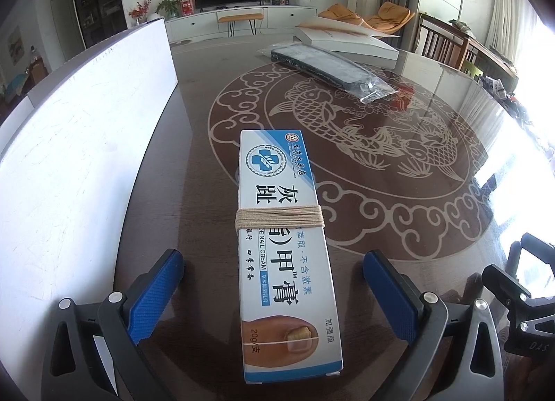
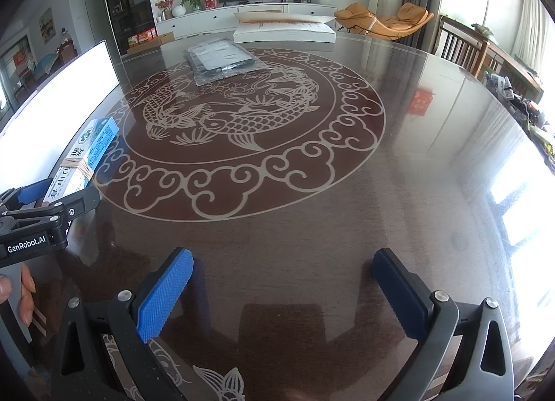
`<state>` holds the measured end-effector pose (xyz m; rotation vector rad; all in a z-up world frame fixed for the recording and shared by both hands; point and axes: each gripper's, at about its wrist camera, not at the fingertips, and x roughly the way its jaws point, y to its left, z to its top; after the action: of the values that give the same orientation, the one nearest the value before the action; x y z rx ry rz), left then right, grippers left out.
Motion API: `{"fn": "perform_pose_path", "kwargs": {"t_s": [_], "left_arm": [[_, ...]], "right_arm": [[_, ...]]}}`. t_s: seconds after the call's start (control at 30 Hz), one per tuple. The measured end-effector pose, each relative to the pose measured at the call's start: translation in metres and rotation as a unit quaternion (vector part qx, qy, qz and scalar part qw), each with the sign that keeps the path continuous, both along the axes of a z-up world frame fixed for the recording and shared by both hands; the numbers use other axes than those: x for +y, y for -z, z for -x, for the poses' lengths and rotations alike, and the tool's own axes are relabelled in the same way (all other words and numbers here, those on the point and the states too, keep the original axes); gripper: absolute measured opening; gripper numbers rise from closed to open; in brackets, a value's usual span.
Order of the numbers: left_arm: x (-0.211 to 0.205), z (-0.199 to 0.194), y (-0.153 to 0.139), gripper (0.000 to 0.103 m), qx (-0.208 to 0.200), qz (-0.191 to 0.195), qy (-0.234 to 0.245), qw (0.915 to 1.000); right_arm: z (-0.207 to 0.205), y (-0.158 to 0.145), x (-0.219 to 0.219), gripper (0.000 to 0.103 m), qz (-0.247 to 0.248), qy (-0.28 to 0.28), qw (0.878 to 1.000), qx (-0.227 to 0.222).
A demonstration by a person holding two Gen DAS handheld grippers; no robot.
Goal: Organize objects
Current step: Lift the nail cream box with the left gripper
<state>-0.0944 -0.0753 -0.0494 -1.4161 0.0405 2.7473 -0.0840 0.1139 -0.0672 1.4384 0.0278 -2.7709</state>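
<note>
Fingers (image 1: 156,300) of left gripper (image 1: 274,297) spread wide, cream box (image 1: 281,245) lying loose between them near table (image 1: 399,227) left edge. Right gripper (image 2: 281,297) wide open, empty. Bagged item (image 2: 222,62), white box (image 2: 284,35) at far edge apparently unsorted.

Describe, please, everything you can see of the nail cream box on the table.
The nail cream box is a long, narrow carton, apparently cardboard, white and blue with a round cross logo, Chinese lettering and a toenail picture. Tan rubber bands wrap its middle, and a single thin one crosses the nail end. It lies flat on the glossy table, beside a white board, between the left gripper's open jaws, untouched by either blue pad.
</note>
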Motion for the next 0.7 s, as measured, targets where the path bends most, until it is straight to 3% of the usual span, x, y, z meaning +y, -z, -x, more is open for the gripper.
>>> {"fn": "perform_pose_path", "kwargs": {"t_s": [0.1, 0.17, 0.27, 0.33, 0.53, 0.7], "left_arm": [[0.0, 0.0, 0.0, 0.103, 0.0, 0.0, 0.0, 1.0], [0.0, 0.0, 0.0, 0.103, 0.0, 0.0, 0.0, 1.0], [0.0, 0.0, 0.0, 0.103, 0.0, 0.0, 0.0, 1.0], [0.0, 0.0, 0.0, 0.103, 0.0, 0.0, 0.0, 1.0], [0.0, 0.0, 0.0, 0.103, 0.0, 0.0, 0.0, 1.0], [0.0, 0.0, 0.0, 0.103, 0.0, 0.0, 0.0, 1.0]], "right_arm": [[0.011, -0.006, 0.001, 0.103, 0.022, -0.019, 1.0, -0.011], [0.026, -0.024, -0.001, 0.103, 0.026, -0.032, 0.999, 0.019], [0.077, -0.053, -0.02, 0.103, -0.003, -0.089, 0.995, 0.046], [0.122, -0.063, -0.031, 0.103, -0.001, -0.124, 0.991, 0.041], [0.241, -0.04, -0.061, 0.103, -0.017, -0.155, 0.987, -0.02], [0.287, -0.018, -0.078, 0.103, 0.012, -0.151, 0.986, -0.064]]}}
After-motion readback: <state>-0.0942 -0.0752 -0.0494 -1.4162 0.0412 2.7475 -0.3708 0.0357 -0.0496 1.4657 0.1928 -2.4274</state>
